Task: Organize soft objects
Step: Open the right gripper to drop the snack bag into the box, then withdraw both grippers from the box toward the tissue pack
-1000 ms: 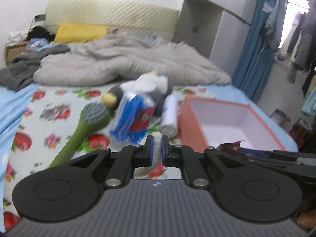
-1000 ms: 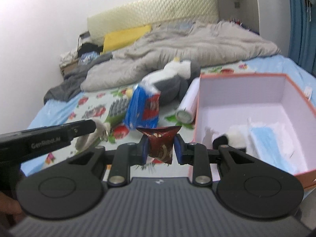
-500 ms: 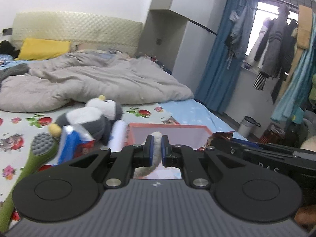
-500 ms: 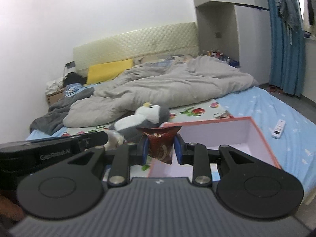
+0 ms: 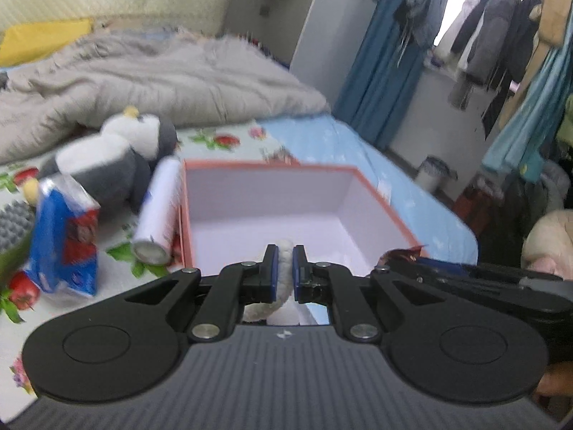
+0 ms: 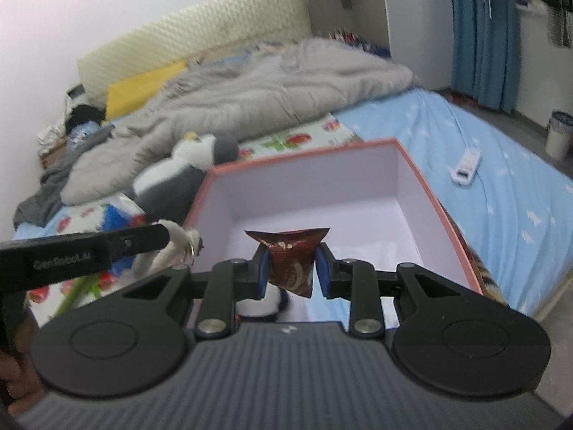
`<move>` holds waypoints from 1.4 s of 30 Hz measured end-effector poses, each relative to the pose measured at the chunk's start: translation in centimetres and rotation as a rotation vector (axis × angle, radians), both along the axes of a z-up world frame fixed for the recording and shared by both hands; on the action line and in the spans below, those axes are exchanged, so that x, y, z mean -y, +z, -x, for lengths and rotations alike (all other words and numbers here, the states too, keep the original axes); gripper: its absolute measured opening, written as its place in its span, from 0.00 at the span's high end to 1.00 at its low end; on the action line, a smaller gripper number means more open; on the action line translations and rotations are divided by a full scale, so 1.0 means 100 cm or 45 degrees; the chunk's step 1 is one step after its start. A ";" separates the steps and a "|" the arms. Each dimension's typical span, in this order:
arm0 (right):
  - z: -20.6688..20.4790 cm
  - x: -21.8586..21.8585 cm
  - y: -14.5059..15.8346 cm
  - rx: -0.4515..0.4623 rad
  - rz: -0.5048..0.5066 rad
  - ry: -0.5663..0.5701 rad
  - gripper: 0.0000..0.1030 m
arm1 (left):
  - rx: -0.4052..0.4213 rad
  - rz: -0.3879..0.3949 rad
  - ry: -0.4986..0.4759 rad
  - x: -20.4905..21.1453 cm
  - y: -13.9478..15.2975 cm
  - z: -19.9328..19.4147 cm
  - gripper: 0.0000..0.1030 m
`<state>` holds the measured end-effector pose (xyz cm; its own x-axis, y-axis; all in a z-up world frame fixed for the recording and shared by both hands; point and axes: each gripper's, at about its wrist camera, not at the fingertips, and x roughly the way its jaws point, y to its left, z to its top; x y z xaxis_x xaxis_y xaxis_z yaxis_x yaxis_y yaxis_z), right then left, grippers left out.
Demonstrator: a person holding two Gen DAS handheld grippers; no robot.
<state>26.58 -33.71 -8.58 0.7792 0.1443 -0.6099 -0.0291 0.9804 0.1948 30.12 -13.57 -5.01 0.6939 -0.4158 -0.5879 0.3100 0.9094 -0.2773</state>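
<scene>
A salmon-rimmed box (image 5: 272, 166) with a pale lilac inside lies open on the bed, straight ahead in both views (image 6: 304, 154). My left gripper (image 5: 284, 254) is shut on a white fluffy toy (image 5: 263, 310), held over the box's near edge. In the right wrist view that toy (image 6: 179, 236) hangs with a metal ring from the left gripper (image 6: 163, 233). My right gripper (image 6: 290, 251) is shut on a dark red snack packet (image 6: 292, 272) above the box. A grey and white plush penguin (image 5: 107, 157) lies left of the box.
Left of the box lie a white roll (image 5: 159, 208), a blue tissue pack (image 5: 64, 243) and a green brush (image 5: 14, 229). A grey quilt (image 6: 268, 96) covers the far bed. A white remote (image 6: 465, 165) rests on the blue sheet. Hanging clothes (image 5: 501, 36) and a bin (image 5: 431, 175) stand right.
Both grippers have swung right, away from the loose items, and now tip down over the box. Each still holds its thing with the same grip.
</scene>
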 end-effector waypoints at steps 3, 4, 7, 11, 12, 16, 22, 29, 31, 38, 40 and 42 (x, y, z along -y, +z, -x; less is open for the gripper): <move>-0.007 0.008 -0.016 -0.058 -0.002 -0.018 0.70 | -0.070 -0.027 -0.024 0.012 -0.022 -0.014 0.90; -0.009 0.010 -0.022 -0.077 -0.002 -0.021 0.70 | -0.096 -0.031 -0.034 0.016 -0.030 -0.018 0.90; -0.017 0.015 -0.037 -0.138 -0.013 -0.014 0.69 | -0.159 -0.046 -0.044 0.024 -0.050 -0.029 0.90; -0.023 0.019 -0.052 -0.187 -0.037 -0.018 0.69 | -0.213 -0.069 -0.055 0.030 -0.069 -0.039 0.90; -0.024 0.020 -0.055 -0.195 -0.040 -0.016 0.69 | -0.219 -0.071 -0.057 0.031 -0.071 -0.040 0.90; -0.025 0.021 -0.060 -0.215 -0.054 -0.008 0.68 | -0.241 -0.083 -0.055 0.032 -0.078 -0.043 0.90; -0.024 0.025 -0.055 -0.192 -0.071 -0.009 0.42 | -0.257 -0.101 -0.032 0.030 -0.077 -0.042 0.56; -0.011 0.024 -0.031 -0.101 -0.099 -0.015 0.42 | -0.168 -0.092 -0.027 0.024 -0.054 -0.028 0.53; -0.004 0.021 -0.020 -0.058 -0.113 -0.005 0.42 | -0.132 -0.082 -0.024 0.020 -0.043 -0.021 0.53; 0.025 0.005 0.023 0.085 -0.099 0.043 0.42 | -0.012 -0.064 0.015 0.003 -0.002 0.013 0.53; 0.034 0.000 0.033 0.124 -0.102 0.059 0.42 | 0.023 -0.063 0.025 -0.004 0.012 0.025 0.53; 0.041 -0.005 0.042 0.157 -0.103 0.075 0.42 | 0.058 -0.063 0.031 -0.010 0.024 0.037 0.53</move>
<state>22.48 -33.22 -4.38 0.8360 0.2369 -0.4949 -0.1147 0.9575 0.2645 26.41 -12.57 -2.60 0.7301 -0.3694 -0.5750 0.2986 0.9292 -0.2178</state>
